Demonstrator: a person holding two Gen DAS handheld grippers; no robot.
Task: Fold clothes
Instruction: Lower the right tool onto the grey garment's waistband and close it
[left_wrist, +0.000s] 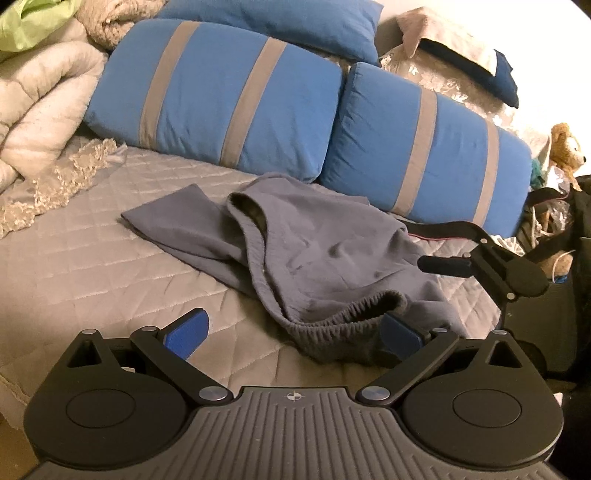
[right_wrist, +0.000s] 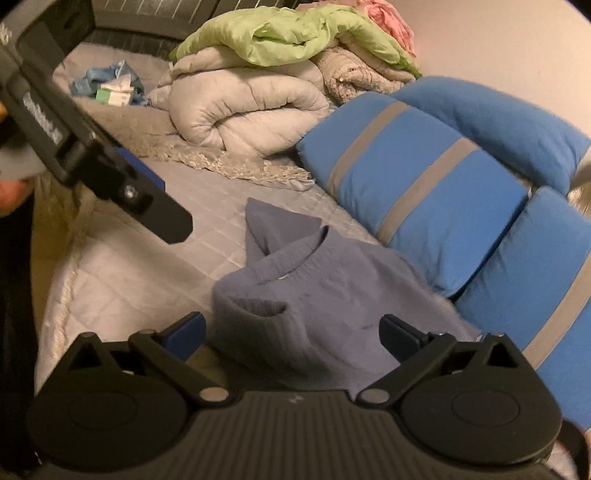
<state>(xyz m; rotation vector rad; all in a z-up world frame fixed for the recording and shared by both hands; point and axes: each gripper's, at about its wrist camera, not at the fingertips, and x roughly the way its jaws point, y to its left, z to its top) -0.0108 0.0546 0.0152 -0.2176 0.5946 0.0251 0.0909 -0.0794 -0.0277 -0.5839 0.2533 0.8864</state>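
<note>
A grey-blue garment (left_wrist: 314, 251) with an elastic waistband lies crumpled on the quilted bed (left_wrist: 92, 266). My left gripper (left_wrist: 295, 332) is open just in front of the waistband, its jaws spread wide either side of it. My right gripper shows in the left wrist view (left_wrist: 443, 264) at the garment's right edge. In the right wrist view my right gripper (right_wrist: 291, 332) is open over the near edge of the same garment (right_wrist: 332, 288). The left gripper's body (right_wrist: 110, 177) crosses the upper left there. Neither gripper holds cloth.
Blue pillows with grey stripes (left_wrist: 221, 103) line the bed's far side behind the garment. Rolled duvets and blankets (right_wrist: 251, 103) are piled at one end. A soft toy and clutter (left_wrist: 561, 147) sit by the bed's right edge.
</note>
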